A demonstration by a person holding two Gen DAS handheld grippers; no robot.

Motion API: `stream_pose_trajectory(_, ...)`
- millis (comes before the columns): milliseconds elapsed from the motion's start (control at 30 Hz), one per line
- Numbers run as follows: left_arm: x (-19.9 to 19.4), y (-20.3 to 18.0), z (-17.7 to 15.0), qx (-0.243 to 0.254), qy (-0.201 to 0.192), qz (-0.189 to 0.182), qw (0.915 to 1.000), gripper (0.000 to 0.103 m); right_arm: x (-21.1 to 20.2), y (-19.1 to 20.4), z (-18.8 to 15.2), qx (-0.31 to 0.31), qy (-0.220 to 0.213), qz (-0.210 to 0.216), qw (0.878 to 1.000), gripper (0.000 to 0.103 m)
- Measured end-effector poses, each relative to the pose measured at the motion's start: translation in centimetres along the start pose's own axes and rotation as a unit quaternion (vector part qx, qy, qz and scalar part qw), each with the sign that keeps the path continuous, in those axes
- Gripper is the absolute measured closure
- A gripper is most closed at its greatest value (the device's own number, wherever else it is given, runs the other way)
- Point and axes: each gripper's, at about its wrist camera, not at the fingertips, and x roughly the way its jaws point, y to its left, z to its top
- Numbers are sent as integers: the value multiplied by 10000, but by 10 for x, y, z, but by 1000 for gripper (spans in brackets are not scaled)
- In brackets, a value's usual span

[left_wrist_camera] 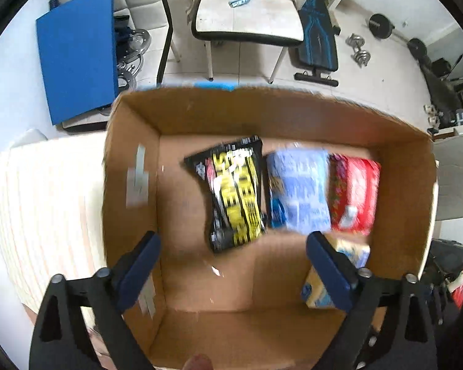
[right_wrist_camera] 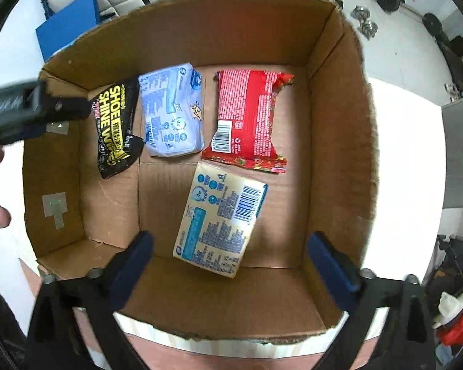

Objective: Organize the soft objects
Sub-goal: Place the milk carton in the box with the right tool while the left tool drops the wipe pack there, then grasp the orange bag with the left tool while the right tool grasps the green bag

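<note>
An open cardboard box (right_wrist_camera: 339, 141) holds several soft packs: a black and yellow shoe-shine wipes pack (right_wrist_camera: 117, 126), a light blue tissue pack (right_wrist_camera: 173, 111), a red pack (right_wrist_camera: 250, 117) and a cream pack (right_wrist_camera: 219, 219) nearer the front. In the left wrist view the box (left_wrist_camera: 129, 169) shows the black pack (left_wrist_camera: 234, 197), blue pack (left_wrist_camera: 299, 188), red pack (left_wrist_camera: 355, 191) and cream pack (left_wrist_camera: 352, 252). My left gripper (left_wrist_camera: 233, 263) is open and empty above the box; it also shows at the box's left wall (right_wrist_camera: 31, 111). My right gripper (right_wrist_camera: 230, 265) is open and empty above the box's front.
The box stands on a pale striped surface (left_wrist_camera: 46, 203). Behind it are a white chair (left_wrist_camera: 250, 15), a blue board (left_wrist_camera: 77, 52), a blue bench (left_wrist_camera: 318, 37) and dumbbells (left_wrist_camera: 359, 51) on a tiled floor. A grey chair (left_wrist_camera: 456, 175) is at right.
</note>
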Motion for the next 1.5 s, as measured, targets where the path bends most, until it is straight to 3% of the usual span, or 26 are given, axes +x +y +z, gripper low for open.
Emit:
stream_pose_trajectory(300,-42,-2,-76,-142,-795,152,9966,4,-37,-6,-33,-109,-821,-209,9963,0)
stream_pose_trajectory(700,-104,-18,-152,-294,-1791,556,9818,4,-98,-10,-96,-149,-1718,-124,9849,0)
stream_pose_trajectory(967,-123,-24,-179,-224,-2025,623,9770,4,-136,-16,-124,-176,-2132,-42,9768,0)
stream_pose_trajectory(1133,-120,-14,-190,-293,-1948,593,9786,4,-138,-14,-133,-269,-2041,18,9786,0)
stream_pose_trajectory(1267,-87,2,-204,-294,-1592,820,9834,4,-108,-8,-141,-891,-1535,74,9841,0)
stream_pose_trajectory(1367,-41,17,-214,-321,-1049,694,9915,4,-63,4,-147,-1518,-976,-383,9828,0)
stream_pose_trajectory(1500,10,34,-216,-408,-531,494,9965,4,12,23,-152,-2245,-227,-952,9695,0)
